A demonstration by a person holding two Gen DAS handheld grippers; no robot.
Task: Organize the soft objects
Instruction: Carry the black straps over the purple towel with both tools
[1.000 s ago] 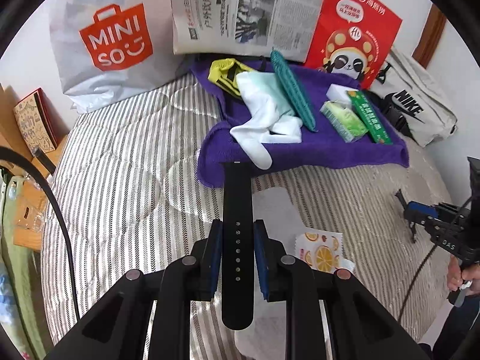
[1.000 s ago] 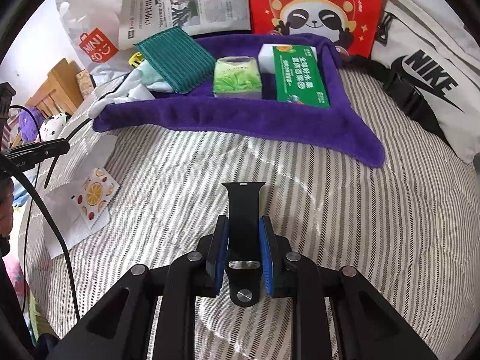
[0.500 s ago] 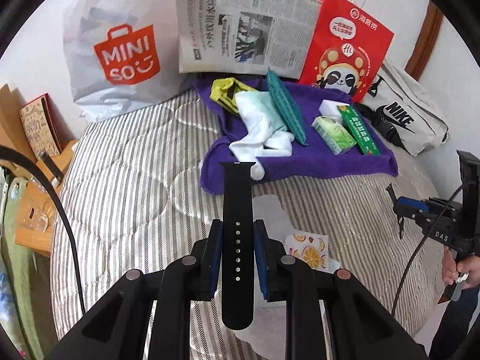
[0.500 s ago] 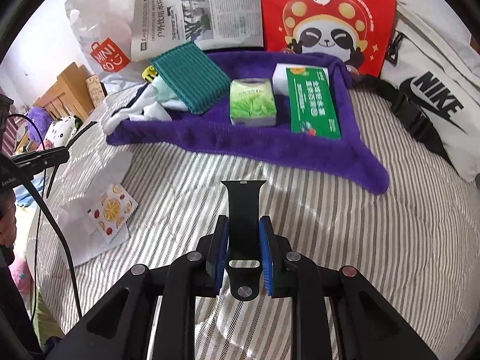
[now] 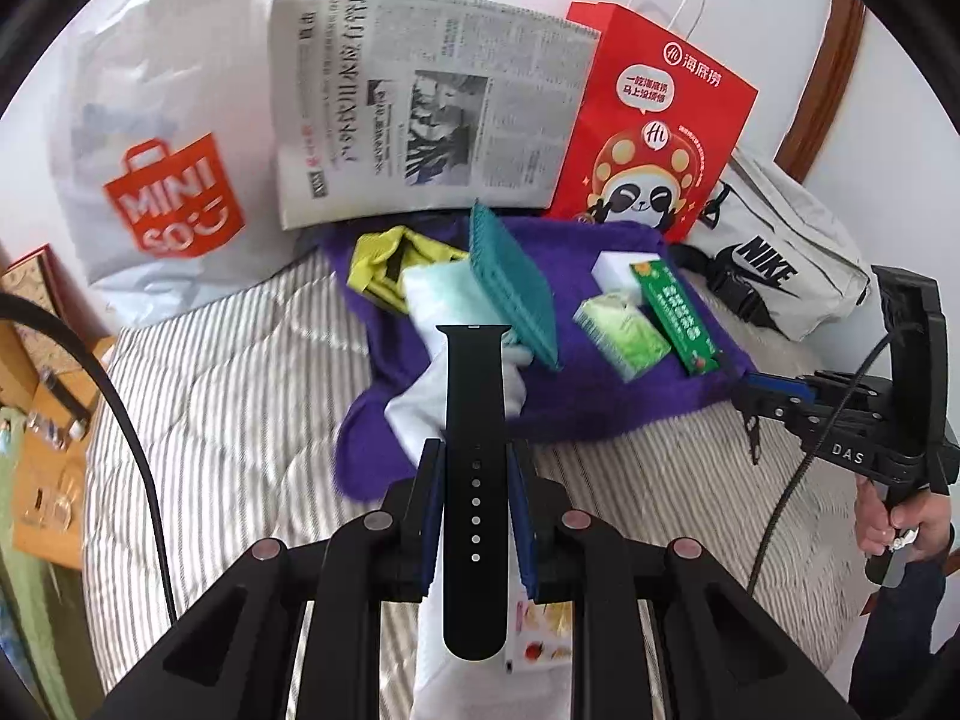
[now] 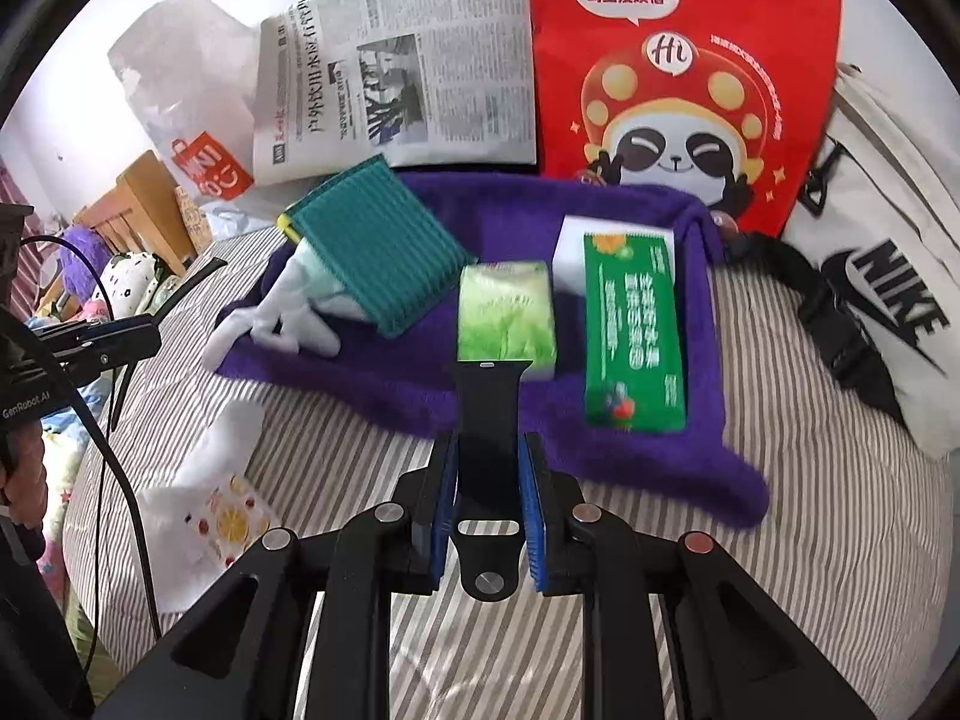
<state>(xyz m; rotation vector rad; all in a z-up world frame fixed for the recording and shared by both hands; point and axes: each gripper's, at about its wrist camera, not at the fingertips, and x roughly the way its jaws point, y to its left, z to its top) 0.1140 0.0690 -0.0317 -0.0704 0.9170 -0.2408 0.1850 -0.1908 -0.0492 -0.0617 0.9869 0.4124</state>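
The left claw (image 5: 475,483) is pinching the holed half of a black watch strap (image 5: 474,450) above the bed (image 5: 228,384), its free end reaching toward the purple towel (image 5: 600,402). The right claw (image 6: 487,483) is clamping the buckle half (image 6: 489,420) likewise. Both halves are looking light, rubbery and floppy; gripping mid-length is probably limiting droop.

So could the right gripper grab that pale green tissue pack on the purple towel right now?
Probably not yet. The right gripper is shut on a black watch strap, so its jaws are occupied. The tissue pack lies uncovered just ahead on the purple towel.
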